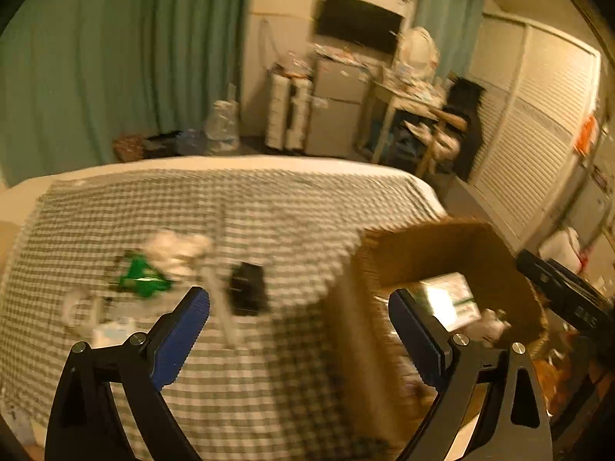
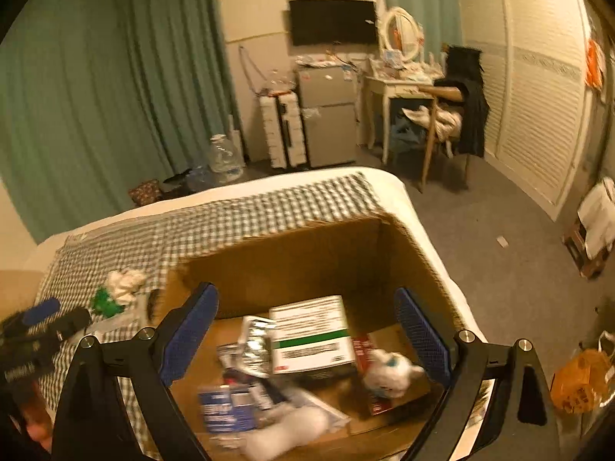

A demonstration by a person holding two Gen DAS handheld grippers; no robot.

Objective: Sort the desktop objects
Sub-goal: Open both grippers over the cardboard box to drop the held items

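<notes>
Both the left gripper (image 1: pixel 298 330) and right gripper (image 2: pixel 307 336) stood open, empty. Ahead-left of the left one, the black rectangular block (image 1: pixel 247 289) was blurred; a mistimed grasp risked snagging the checked cloth (image 1: pixel 250 384).

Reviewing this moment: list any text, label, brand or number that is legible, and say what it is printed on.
No text here can be read.
White carton with green stripe in the cardboard box: rows of dark print, blurred.
Blue packet: white print, blurred.
Red item: pale marks, blurred.
Left tongs' body, seen from the right wrist: pale lettering, too smeared.
Green wrapper on the checked cloth: nothing legible.
</notes>
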